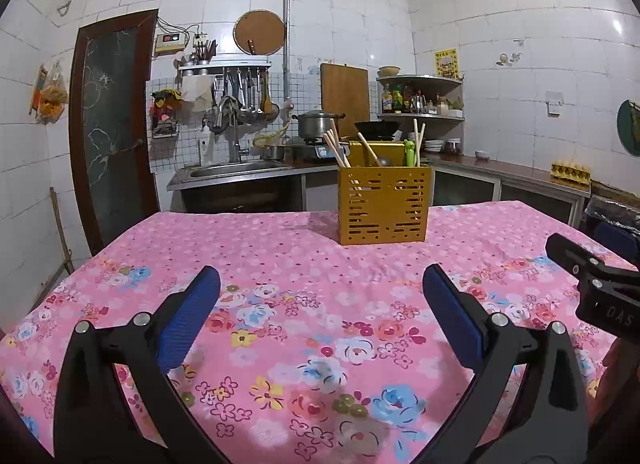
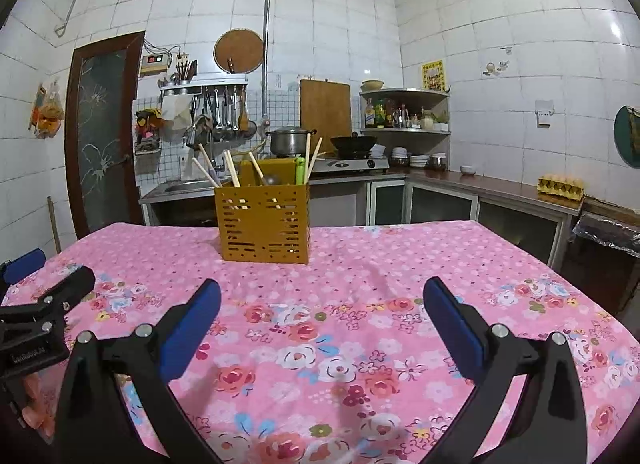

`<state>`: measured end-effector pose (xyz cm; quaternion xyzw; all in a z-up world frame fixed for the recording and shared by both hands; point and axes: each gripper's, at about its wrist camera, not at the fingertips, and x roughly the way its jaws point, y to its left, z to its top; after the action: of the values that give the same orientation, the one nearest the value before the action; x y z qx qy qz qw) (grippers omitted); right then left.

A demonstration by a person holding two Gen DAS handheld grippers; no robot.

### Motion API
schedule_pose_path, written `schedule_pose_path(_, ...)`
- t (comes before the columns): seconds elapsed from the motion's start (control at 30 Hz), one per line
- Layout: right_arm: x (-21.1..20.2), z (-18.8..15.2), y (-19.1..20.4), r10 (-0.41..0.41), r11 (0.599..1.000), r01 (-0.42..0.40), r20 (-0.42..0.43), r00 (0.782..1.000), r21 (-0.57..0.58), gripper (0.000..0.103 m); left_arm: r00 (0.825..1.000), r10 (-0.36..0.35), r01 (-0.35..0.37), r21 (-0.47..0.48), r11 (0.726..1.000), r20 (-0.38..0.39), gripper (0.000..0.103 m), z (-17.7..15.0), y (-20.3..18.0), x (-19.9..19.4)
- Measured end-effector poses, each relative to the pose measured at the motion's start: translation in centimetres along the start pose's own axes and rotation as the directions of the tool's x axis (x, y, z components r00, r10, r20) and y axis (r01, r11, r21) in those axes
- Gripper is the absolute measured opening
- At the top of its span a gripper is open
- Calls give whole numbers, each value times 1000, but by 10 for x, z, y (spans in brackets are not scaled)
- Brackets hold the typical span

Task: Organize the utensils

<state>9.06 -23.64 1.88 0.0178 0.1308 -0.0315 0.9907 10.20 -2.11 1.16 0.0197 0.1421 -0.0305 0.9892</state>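
Left wrist view shows the left gripper (image 1: 320, 284) spread wide with nothing between its blue pads (image 1: 192, 316), hovering low over the pink floral cloth (image 1: 280, 256). Straight ahead and a little right of its centre line, on the far part of the table, stands the yellow holder (image 1: 384, 206), upright, with chopsticks (image 1: 334, 144) leaning out of its left side, a ladle (image 1: 372, 154) near the middle, a green tool (image 1: 409, 152) and two more sticks toward its right. At the right edge of this view the other tool's black body shows, level with this one. Right wrist view shows the right gripper (image 2: 322, 296) also spread and empty, and here the holder (image 2: 264, 224) sits ahead but left of centre, so it lies between the two arms, well apart from both. Neither looks clearly nearer; I cannot tell which has the shorter reach. No loose utensil lies on the cloth (image 2: 360, 272) in either view, so everything the task concerns seems already to stand in the holder, long axes roughly vertical or tilted outward to the left. Any coming pick would probably need a reach forward and a descent from above, jaws turned across a stick's shaft. The tilted chopsticks (image 2: 208, 172) on the left side look easiest to approach from the left arm.
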Motion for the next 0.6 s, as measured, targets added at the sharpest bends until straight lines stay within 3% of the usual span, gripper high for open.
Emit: schedule_pose_path(0.6,-4,2,4,7,1000,-6,28,1000,-28,99,1000,2,-2,-5,1000,6,98,-2,2,-3)
